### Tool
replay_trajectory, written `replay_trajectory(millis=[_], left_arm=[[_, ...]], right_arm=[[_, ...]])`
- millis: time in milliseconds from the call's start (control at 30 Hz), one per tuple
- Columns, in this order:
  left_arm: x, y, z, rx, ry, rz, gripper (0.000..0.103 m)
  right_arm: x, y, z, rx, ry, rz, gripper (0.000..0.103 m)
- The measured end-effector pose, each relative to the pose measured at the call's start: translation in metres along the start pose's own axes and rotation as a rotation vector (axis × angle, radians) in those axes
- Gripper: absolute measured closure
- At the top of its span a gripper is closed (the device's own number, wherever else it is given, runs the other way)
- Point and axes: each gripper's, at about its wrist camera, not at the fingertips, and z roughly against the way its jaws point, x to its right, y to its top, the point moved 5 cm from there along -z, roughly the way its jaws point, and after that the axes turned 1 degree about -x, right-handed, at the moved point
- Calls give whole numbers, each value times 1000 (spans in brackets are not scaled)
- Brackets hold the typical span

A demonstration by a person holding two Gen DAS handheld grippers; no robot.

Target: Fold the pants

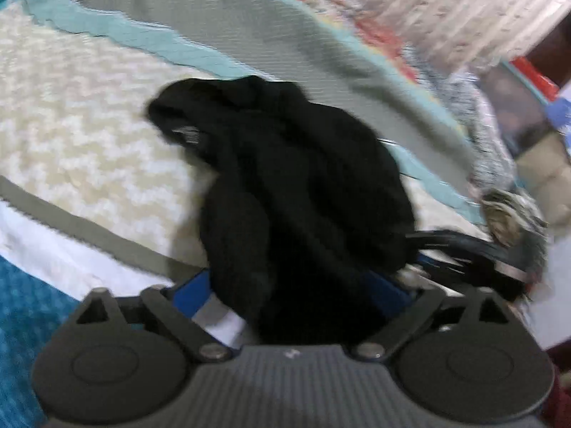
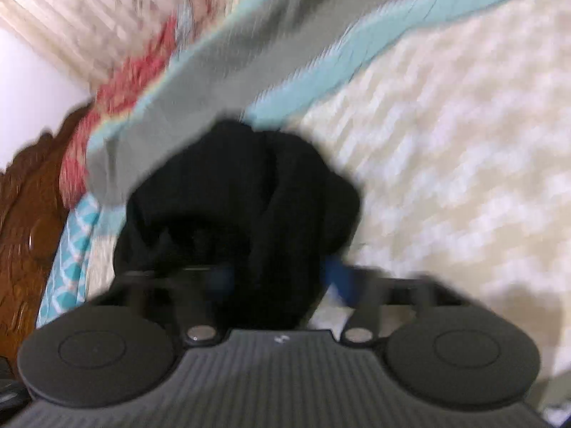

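Observation:
The black pants (image 1: 285,178) hang bunched in front of my left gripper (image 1: 296,292), whose blue fingers (image 1: 194,290) close on the cloth at its lower end. A small grey label shows on the upper left fold. In the right wrist view the same black pants (image 2: 242,196) fill the middle, and my right gripper (image 2: 278,281) is shut on them, with a blue finger (image 2: 339,278) at the cloth's right side. Both views are blurred. The pants are lifted over the bed.
A bed with a cream patterned cover (image 1: 78,142) with teal and grey borders (image 1: 221,14) lies under the pants. A brown wooden headboard (image 2: 25,214) stands at the left of the right wrist view. Curtains (image 1: 464,7) and clutter (image 1: 517,114) stand beyond the bed.

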Motion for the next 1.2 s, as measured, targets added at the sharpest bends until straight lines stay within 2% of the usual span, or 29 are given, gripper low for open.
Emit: replay_trajectory(millis=[33,100,167,200,267,300,400,500,567,633,667,733,833,867,900,967,1000,1067,1100,1133,1167,1200], left_arm=[[11,-3,-3,3,-1,-36,4],[29,-7,-18,-3,51,-122,21],[41,-11,-37,-40,95,-198,75],[43,-11,-45,-58,118,-217,85],[43,-4,-46,-49,115,-206,87],[42,2,-37,-17,111,-196,87],[26,38,5,151,152,-154,87],[1,92,52,276,118,-37,88],[-2,119,78,345,93,-9,88],[6,135,100,405,76,-10,88],[10,138,108,431,78,-25,88],[18,140,113,458,109,-56,84],[9,130,99,429,248,-96,54],[6,124,91,408,295,-105,54],[-1,115,83,380,320,-103,54],[-6,95,76,320,272,-85,51],[-7,81,72,287,239,-83,49],[-12,53,60,224,207,-92,40],[-12,39,53,191,194,-106,39],[-12,28,44,157,179,-119,34],[-11,18,31,114,162,-130,25],[-8,8,19,74,152,-140,21]], right_arm=[[-8,-6,3,-15,-8,23,90],[-37,-3,12,30,24,112,92],[-63,4,42,104,87,160,93],[-72,12,66,154,124,160,93],[-81,34,125,287,193,139,93],[-82,45,152,348,213,129,94],[-80,66,234,513,224,139,94],[-87,73,290,629,257,147,94],[-87,73,320,692,271,169,94],[-91,66,336,743,264,180,93],[-93,62,331,751,265,171,93],[-84,53,323,728,259,144,93],[-70,40,269,639,172,99,92],[-61,37,245,576,126,89,88],[-51,28,223,505,35,113,88],[-22,4,188,400,-177,153,88],[-7,-7,179,370,-231,145,87],[21,-23,176,356,-268,95,81],[29,-27,179,368,-266,71,71],[34,-31,184,387,-262,60,55],[37,-32,189,405,-262,63,46],[39,-34,191,418,-270,75,34]])
